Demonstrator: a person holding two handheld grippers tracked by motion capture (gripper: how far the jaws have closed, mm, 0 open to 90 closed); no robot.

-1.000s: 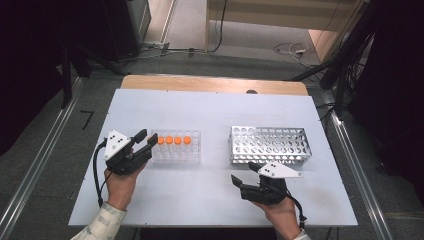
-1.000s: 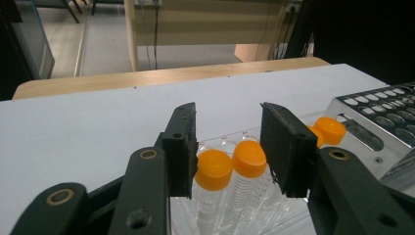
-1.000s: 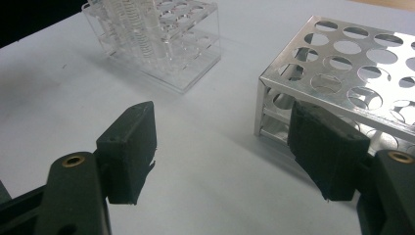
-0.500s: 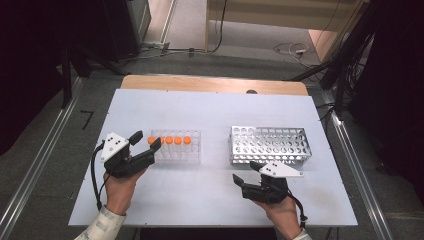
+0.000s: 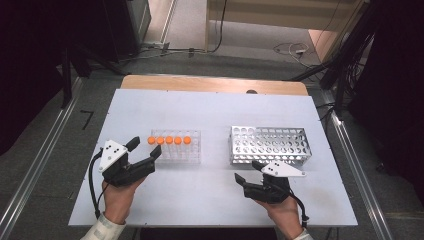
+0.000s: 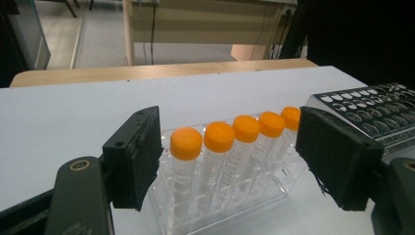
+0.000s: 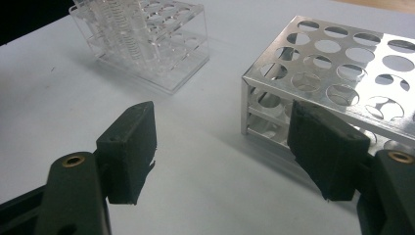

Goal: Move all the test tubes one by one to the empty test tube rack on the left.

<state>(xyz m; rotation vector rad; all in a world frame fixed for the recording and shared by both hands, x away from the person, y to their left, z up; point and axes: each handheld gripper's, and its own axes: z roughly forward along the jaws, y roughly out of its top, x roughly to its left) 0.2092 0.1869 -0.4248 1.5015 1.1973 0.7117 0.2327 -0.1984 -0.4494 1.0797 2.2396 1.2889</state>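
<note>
At lower left, the left hand-held gripper (image 5: 142, 152), jaws wide and empty, has pulled back slightly from the clear rack (image 5: 176, 146) of five orange-capped tubes (image 6: 186, 143) at centre-left on the surface (image 5: 210, 107). The metal rack (image 5: 270, 145) sits right of centre; below it, the right hand-held gripper (image 5: 249, 172) waits open, unmoved.

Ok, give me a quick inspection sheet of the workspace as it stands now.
Surface: white tabletop, bare apart from two racks.
Job's things: clear plastic rack holding five orange-capped tubes in one row; perforated metal rack, its visible holes unfilled.
Clutter: nothing seen.
Grippers: left gripper open, facing the tube row; right gripper open, beside the metal rack.
Cables: black cable trailing from the left gripper.
Surroundings: grey floor, wooden edge behind the table.
</note>
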